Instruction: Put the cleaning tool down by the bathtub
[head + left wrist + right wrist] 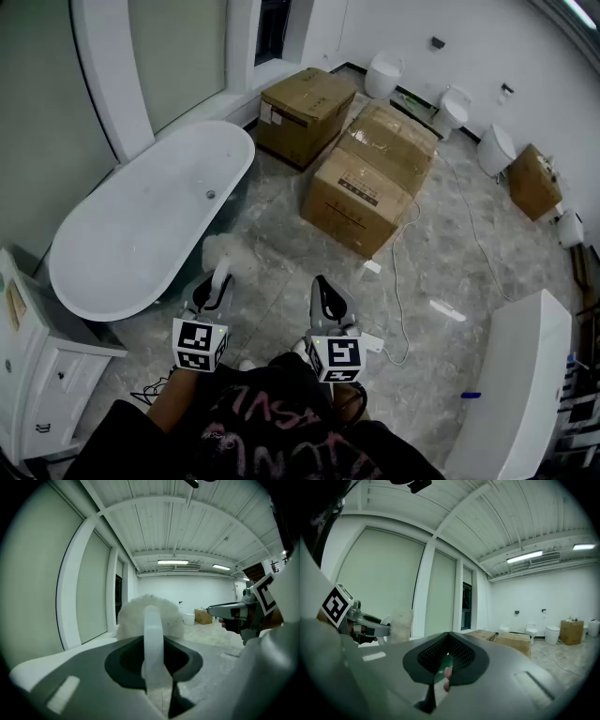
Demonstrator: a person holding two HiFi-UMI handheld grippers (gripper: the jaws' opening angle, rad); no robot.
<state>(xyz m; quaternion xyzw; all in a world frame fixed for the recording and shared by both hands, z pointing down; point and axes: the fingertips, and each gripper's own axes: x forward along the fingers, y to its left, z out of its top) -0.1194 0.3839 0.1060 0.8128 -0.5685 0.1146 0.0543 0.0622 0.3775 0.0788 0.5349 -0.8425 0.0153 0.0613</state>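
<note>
The cleaning tool is a white fluffy brush head (pixel 225 249) on a pale translucent handle (pixel 221 277). My left gripper (pixel 216 291) is shut on that handle, holding the head just off the near right side of the white oval bathtub (pixel 141 220). In the left gripper view the handle (pixel 153 639) rises between the jaws, with the fluffy head (pixel 140 613) behind it. My right gripper (pixel 324 292) hangs beside the left one, jaws together with nothing in them. The right gripper view shows its pads (pixel 452 656) meeting and the tool's head (pixel 401 620) at far left.
Three cardboard boxes (pixel 370 178) stand on the marble floor beyond the grippers. Several toilets (pixel 455 111) line the far wall. A white cabinet (pixel 37 375) stands at the left, a long white fixture (pixel 511 375) at the right, and a cable (pixel 398 281) trails over the floor.
</note>
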